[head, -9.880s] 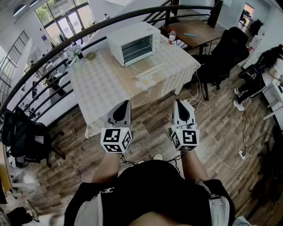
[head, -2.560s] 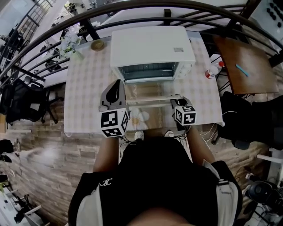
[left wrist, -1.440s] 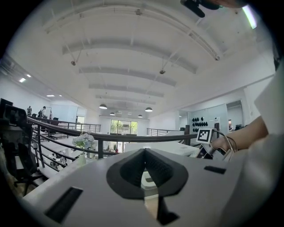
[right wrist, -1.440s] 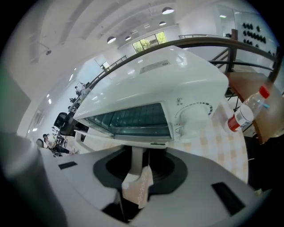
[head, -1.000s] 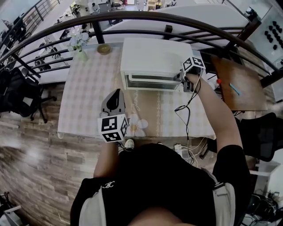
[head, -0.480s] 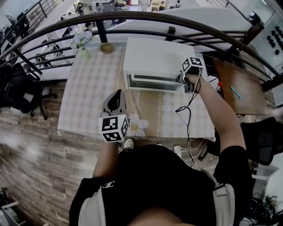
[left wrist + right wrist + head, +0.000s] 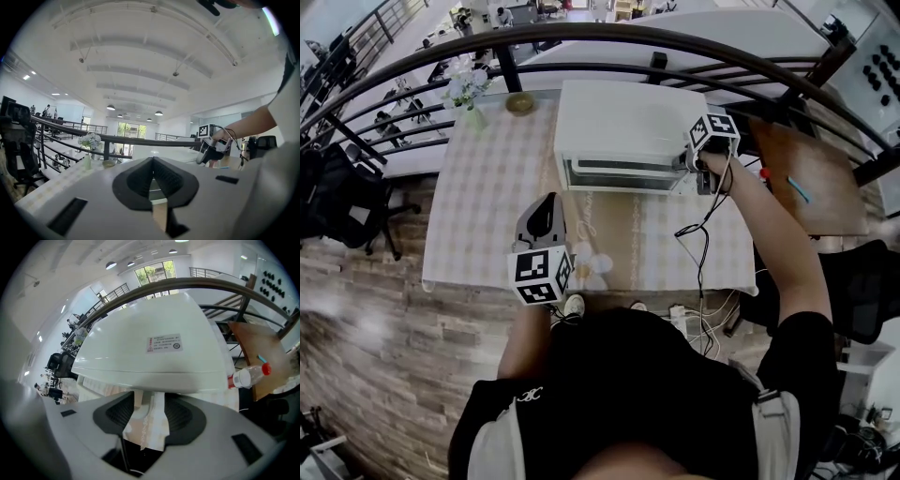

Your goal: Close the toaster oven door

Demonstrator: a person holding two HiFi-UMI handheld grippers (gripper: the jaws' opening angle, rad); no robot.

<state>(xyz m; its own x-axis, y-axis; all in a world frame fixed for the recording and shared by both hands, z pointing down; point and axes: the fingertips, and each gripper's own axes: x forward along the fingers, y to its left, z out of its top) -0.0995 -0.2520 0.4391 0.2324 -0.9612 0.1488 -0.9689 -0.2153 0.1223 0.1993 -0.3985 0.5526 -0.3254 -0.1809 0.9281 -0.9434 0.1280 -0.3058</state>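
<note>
— Since the head view looks down on everything, what surrounds the work?

— Wood-plank floor (image 7: 384, 356), with a dark curved metal railing (image 7: 609, 37) arching behind the table (image 7: 487, 216) and its pale checked cloth. A brown wooden side table (image 7: 816, 159) stands to the right and a black office chair (image 7: 337, 202) to the left.

— And the task's thing?

— The white boxy toaster oven (image 7: 623, 117) sits mid-table at the far edge. Its glass door (image 7: 623, 172) stands upright against the front, closed.

— What's close by?

— Small things keep to the edges. A vase of pale flowers (image 7: 469, 92) and a small round dish (image 7: 520, 103) sit at the far left corner, apart from the oven. A clear plastic bottle with a red cap (image 7: 247, 376) stands just right of it.

— What differs from earlier?

— A few seconds ago the door lay flat, open toward the person, with the right gripper (image 7: 694, 164) low at its handle. Now the door is up and that gripper sits high at the oven's upper right front corner, much as half a second ago.

— The pose?

— The right forearm (image 7: 773, 239) reaches forward over the table. The right gripper's jaws are opening, partly apart over the oven's top front edge, and grip nothing. The left gripper (image 7: 549, 199) hovers above the near part of the cloth, well apart from the oven, with its jaw tips together and empty.
</note>
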